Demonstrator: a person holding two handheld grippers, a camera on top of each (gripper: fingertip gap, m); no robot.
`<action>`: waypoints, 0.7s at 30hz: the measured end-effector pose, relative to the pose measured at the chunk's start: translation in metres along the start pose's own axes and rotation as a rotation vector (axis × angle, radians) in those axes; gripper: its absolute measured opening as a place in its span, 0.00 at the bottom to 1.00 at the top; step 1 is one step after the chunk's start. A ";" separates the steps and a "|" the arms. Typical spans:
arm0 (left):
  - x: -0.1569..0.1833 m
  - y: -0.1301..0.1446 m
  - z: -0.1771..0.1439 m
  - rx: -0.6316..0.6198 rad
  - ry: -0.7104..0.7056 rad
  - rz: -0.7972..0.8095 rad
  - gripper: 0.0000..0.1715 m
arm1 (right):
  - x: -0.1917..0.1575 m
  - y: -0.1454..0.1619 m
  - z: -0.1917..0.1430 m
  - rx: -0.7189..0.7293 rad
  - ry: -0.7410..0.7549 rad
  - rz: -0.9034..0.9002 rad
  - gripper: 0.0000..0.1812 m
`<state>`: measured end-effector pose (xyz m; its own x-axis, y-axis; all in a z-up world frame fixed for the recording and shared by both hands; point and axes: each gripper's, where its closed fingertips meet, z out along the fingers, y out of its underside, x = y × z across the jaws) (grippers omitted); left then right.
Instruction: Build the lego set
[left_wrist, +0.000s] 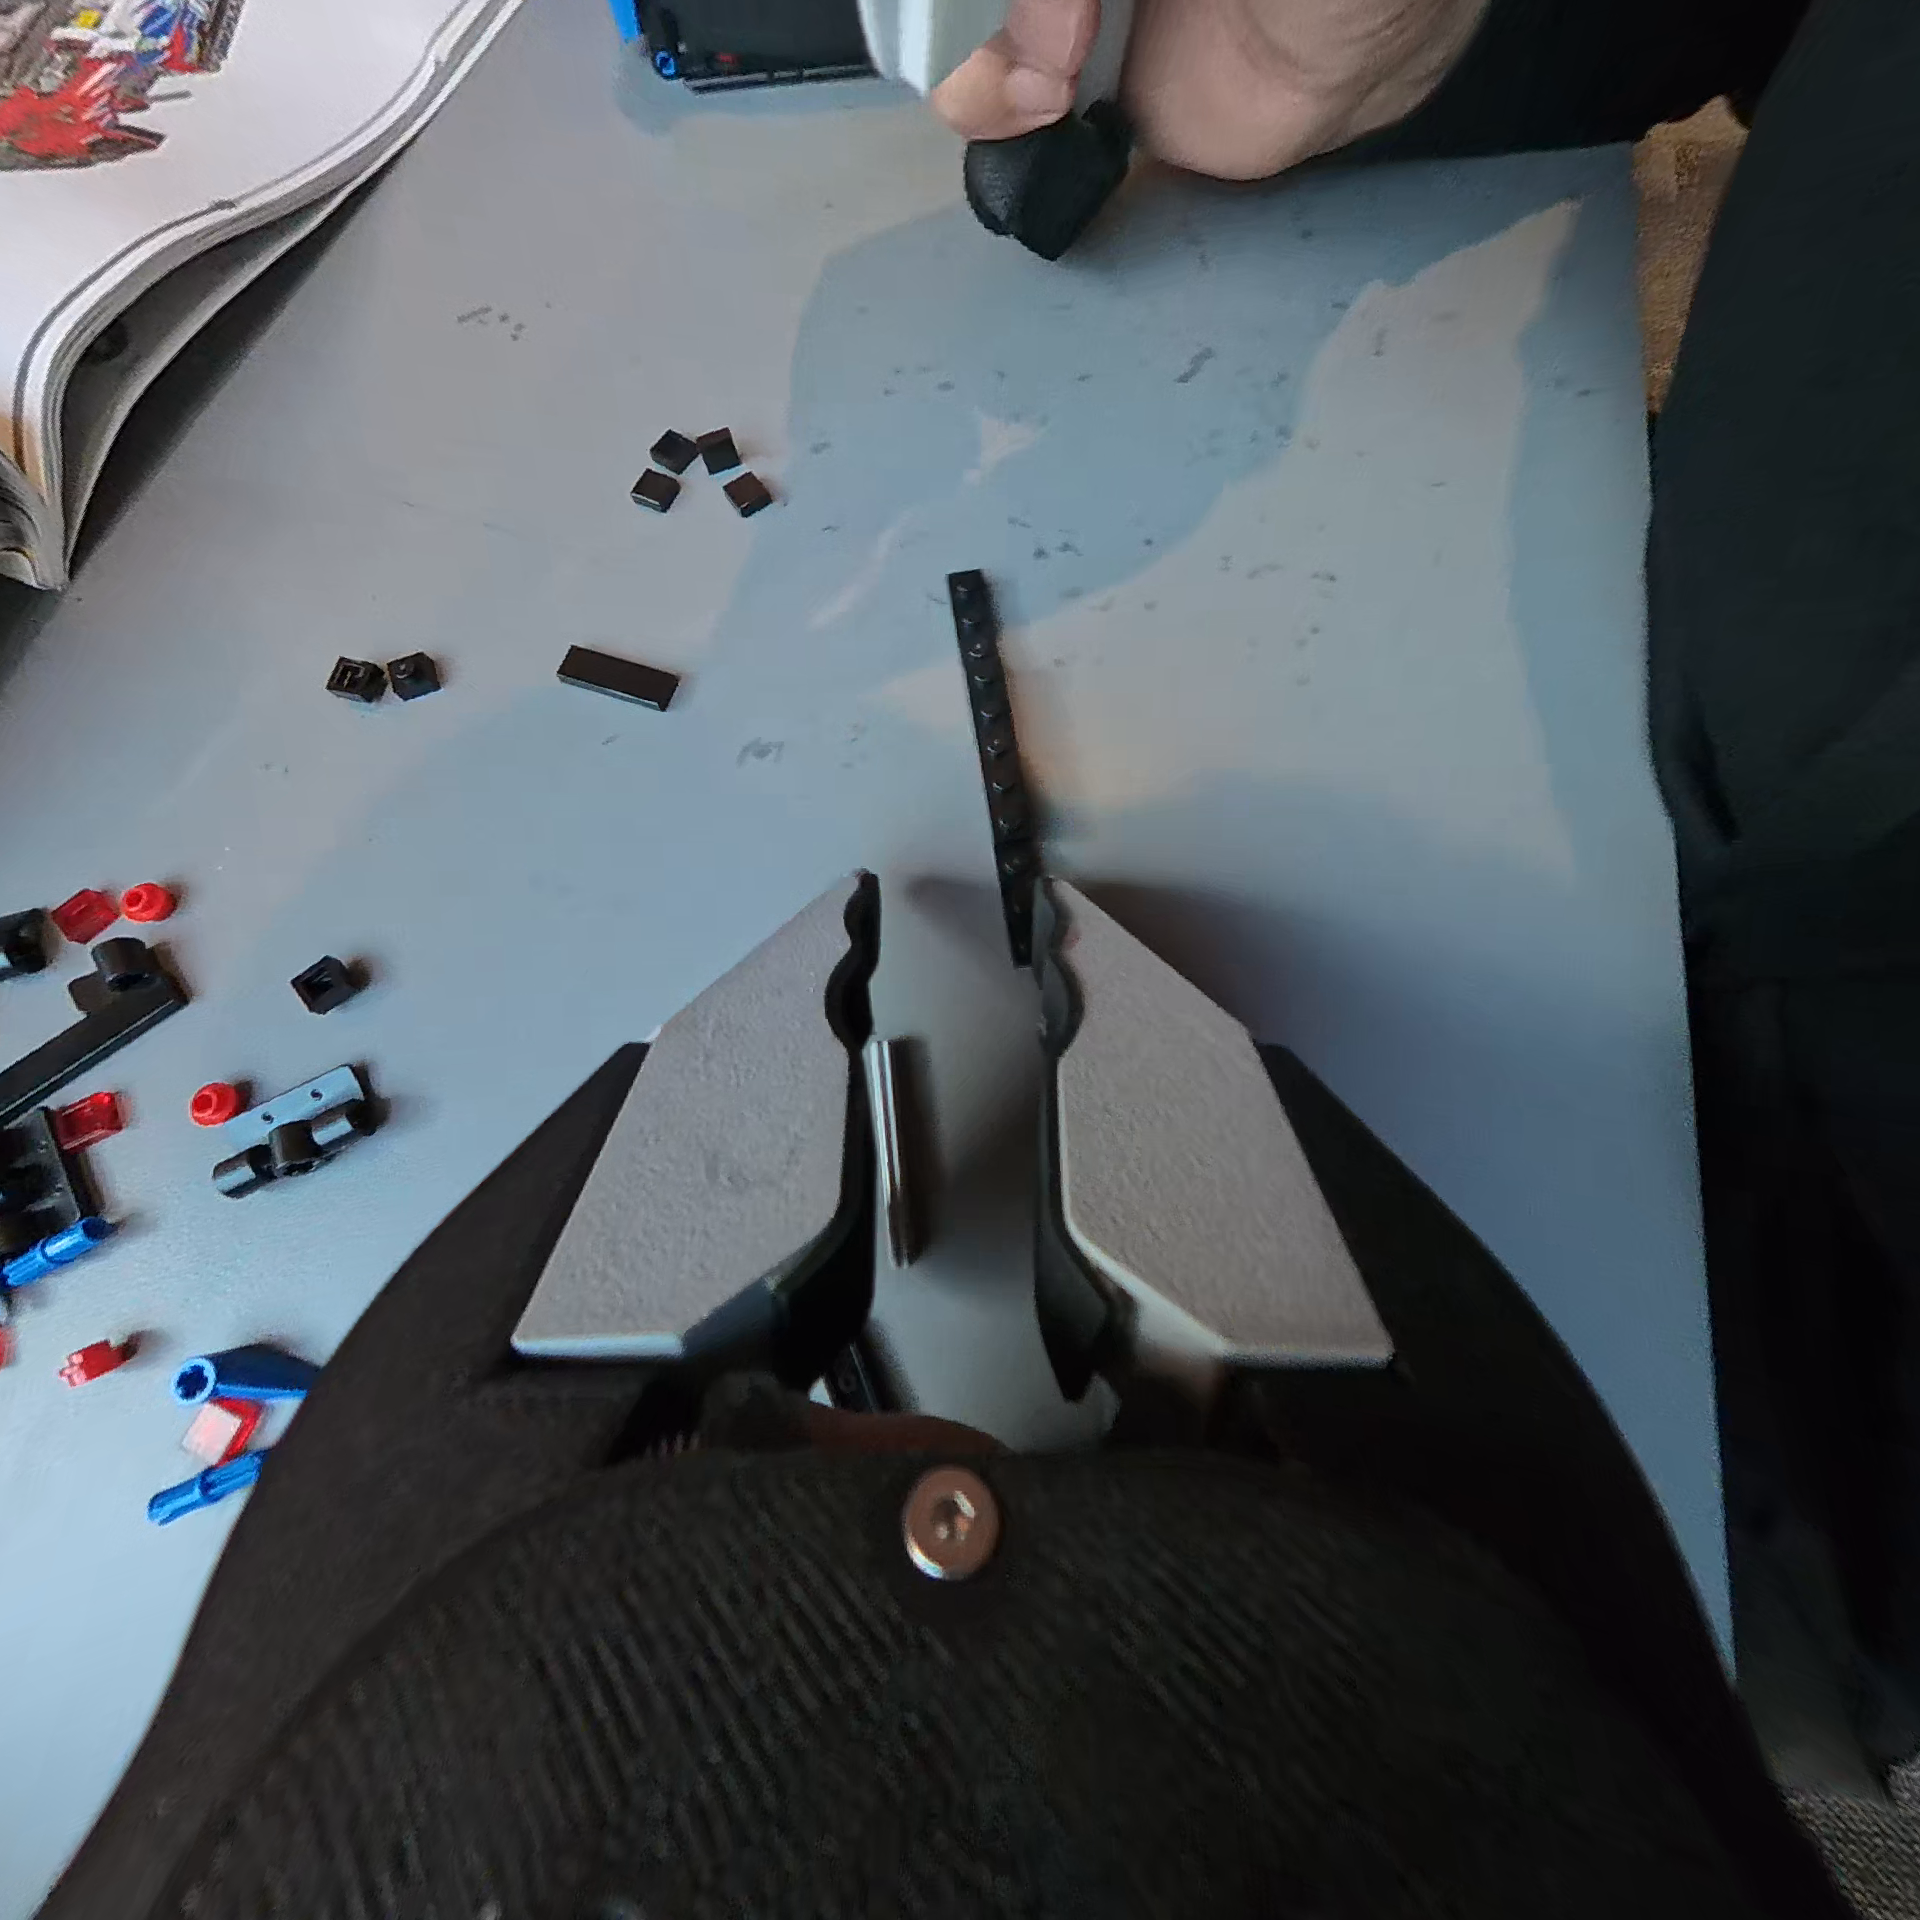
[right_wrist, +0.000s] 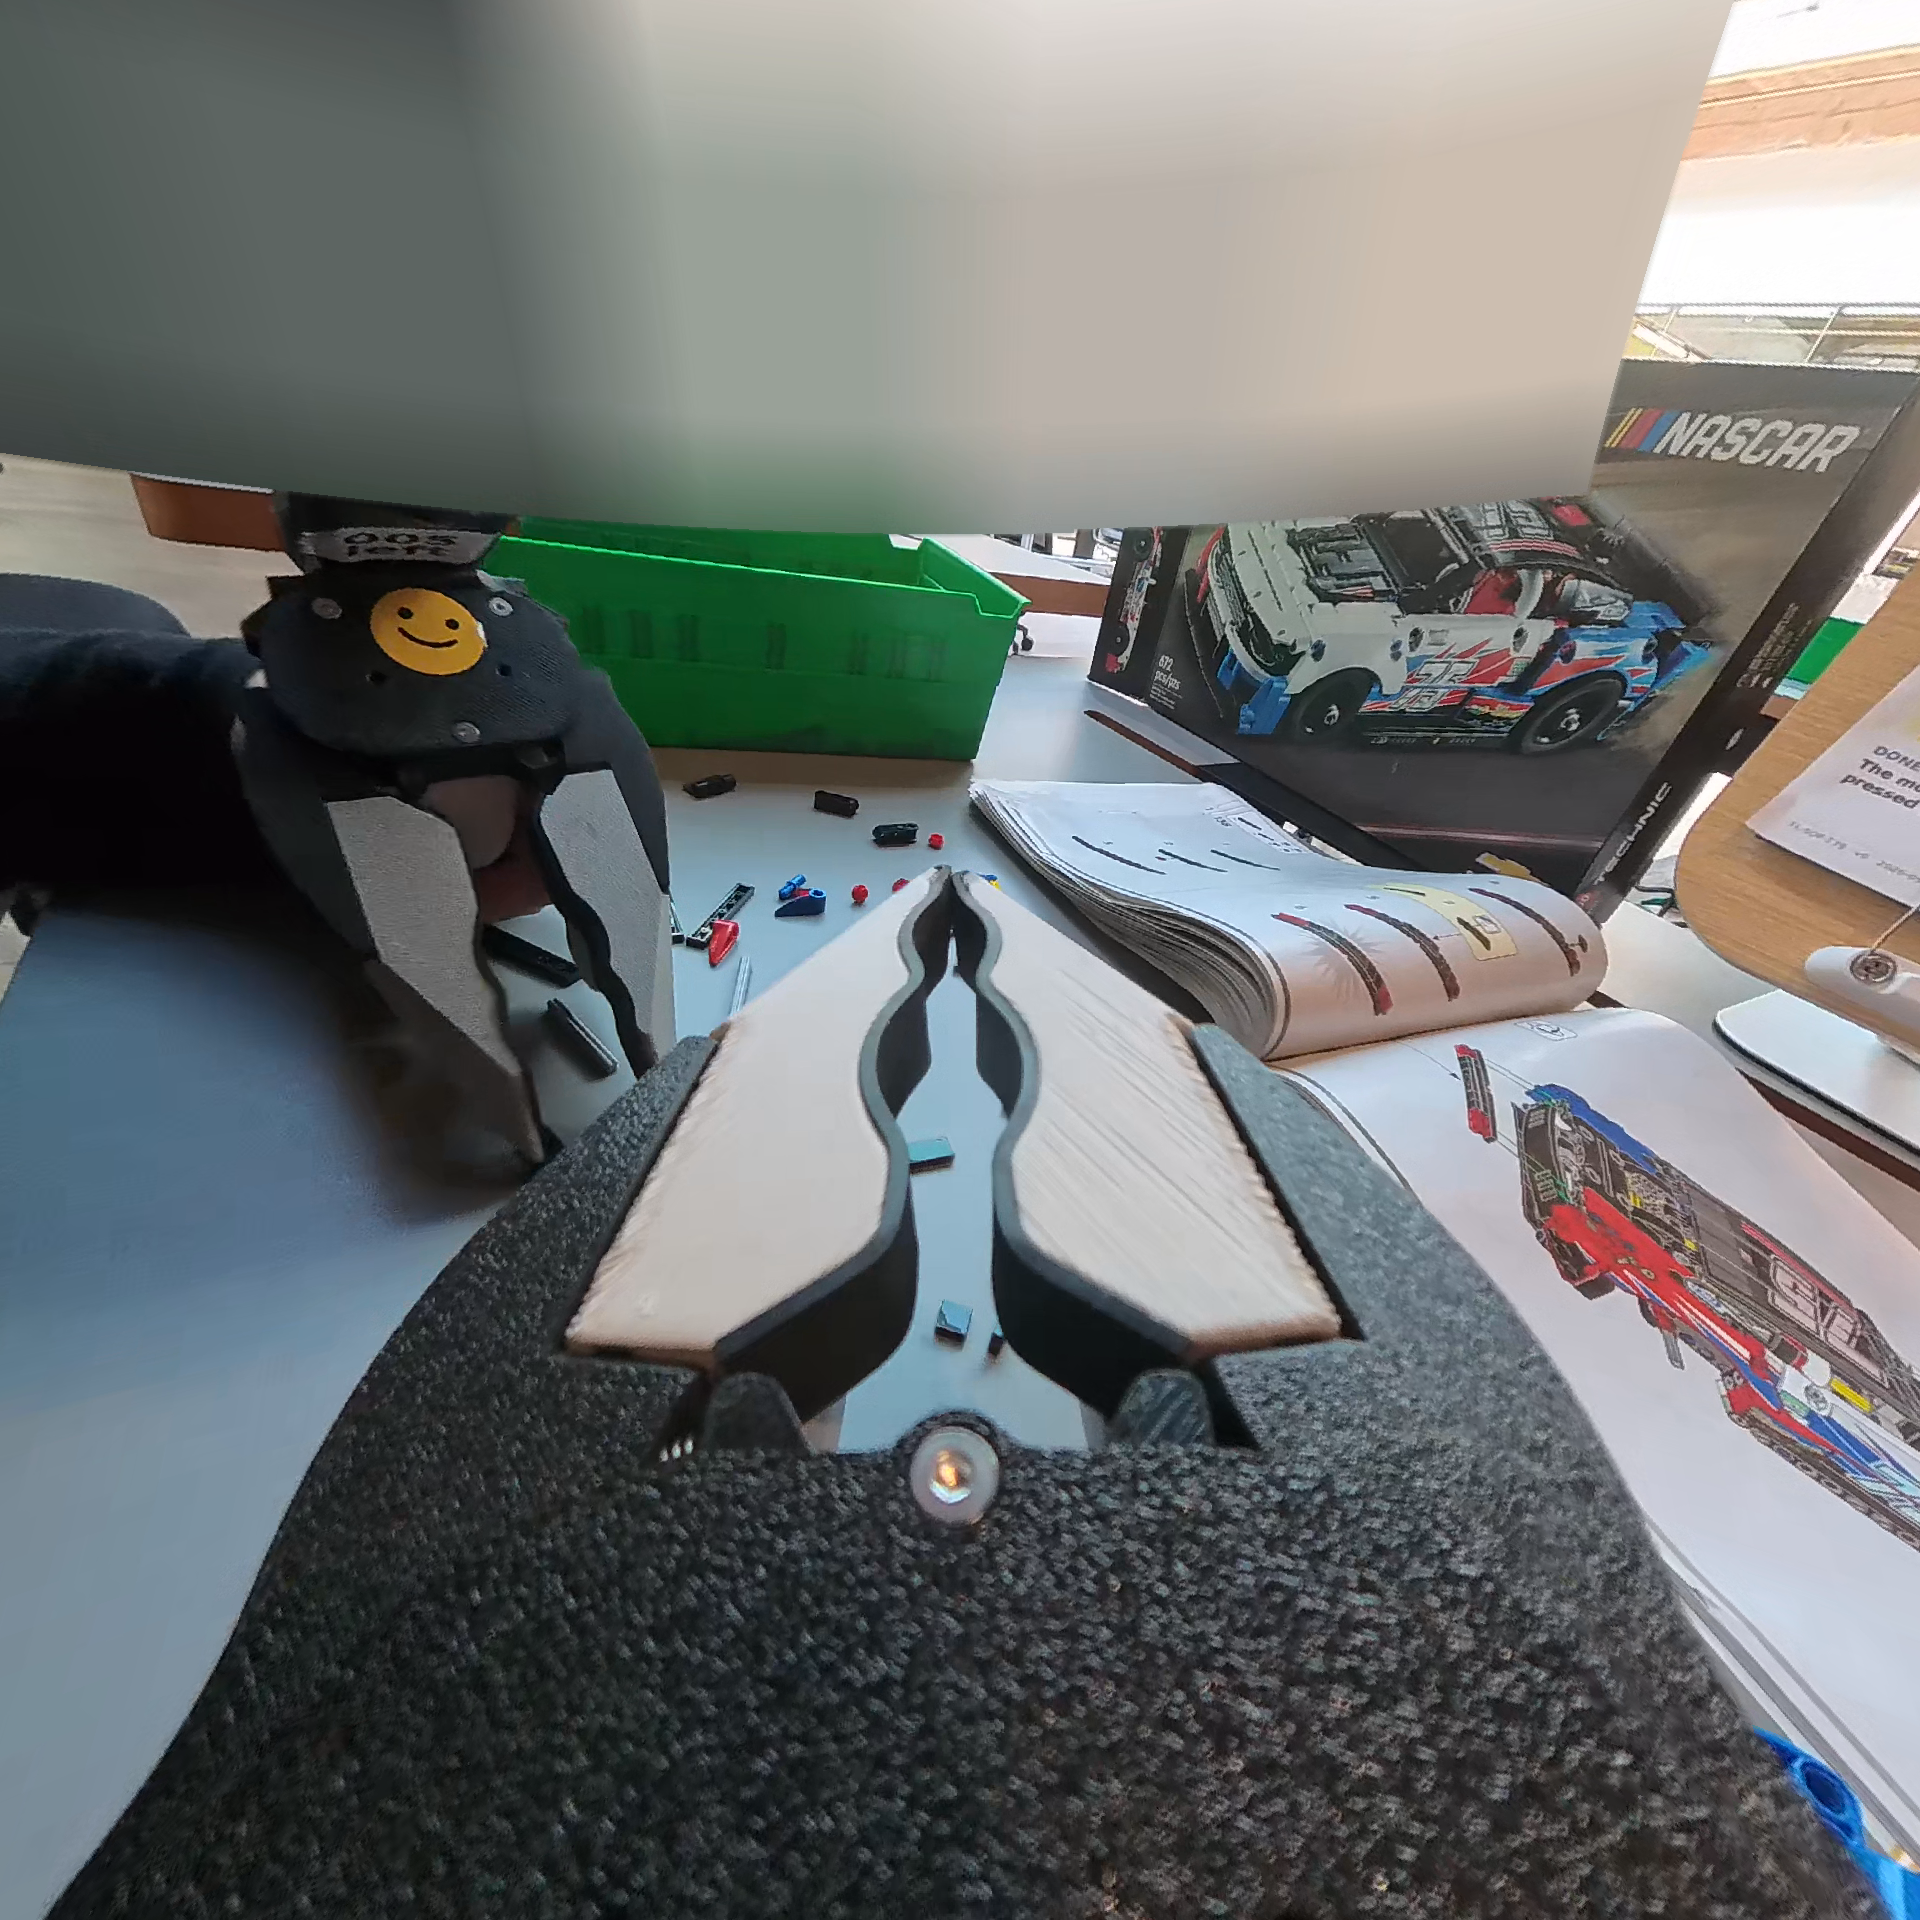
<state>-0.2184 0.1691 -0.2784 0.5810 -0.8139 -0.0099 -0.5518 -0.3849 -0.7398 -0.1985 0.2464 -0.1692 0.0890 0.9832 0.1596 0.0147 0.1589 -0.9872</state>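
Observation:
A long thin black studded plate (left_wrist: 992, 748) lies flat on the grey table (left_wrist: 1299, 935). Its near end rests beside the inner edge of my left gripper's right fingertip. My left gripper (left_wrist: 961, 894) is open and low over the table, and it holds nothing. A short metal axle (left_wrist: 894, 1143) lies on the table between its fingers. My right gripper (right_wrist: 951, 878) is shut with its tips together and nothing visible between them. It faces the left gripper (right_wrist: 577, 1086), which stands open at the left. Small black tiles (left_wrist: 696, 468) lie farther out.
An open instruction booklet (right_wrist: 1299, 935) lies right of my right gripper, also at the left wrist view's top left (left_wrist: 156, 208). A green bin (right_wrist: 769, 644) and the set's box (right_wrist: 1455, 644) stand behind. Loose red, blue and black pieces (left_wrist: 104, 1039) lie left. The table edge (left_wrist: 1673, 935) runs right. One gripper's finger ends stand about 12 cm off the other's.

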 end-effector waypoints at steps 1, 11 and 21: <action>-0.001 0.000 0.000 0.000 -0.002 -0.008 0.14 | -0.001 0.000 0.000 0.001 -0.002 -0.002 0.00; -0.002 0.001 0.000 -0.001 0.001 -0.021 0.11 | -0.001 0.001 -0.001 -0.003 -0.005 -0.005 0.00; -0.002 0.002 0.000 -0.007 0.001 -0.026 0.10 | 0.008 0.010 0.001 -0.052 0.040 0.001 0.00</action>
<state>-0.2210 0.1699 -0.2797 0.5946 -0.8040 0.0097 -0.5408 -0.4088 -0.7352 -0.1988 0.2563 -0.1779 0.1292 0.9787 0.1594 0.0660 0.1519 -0.9862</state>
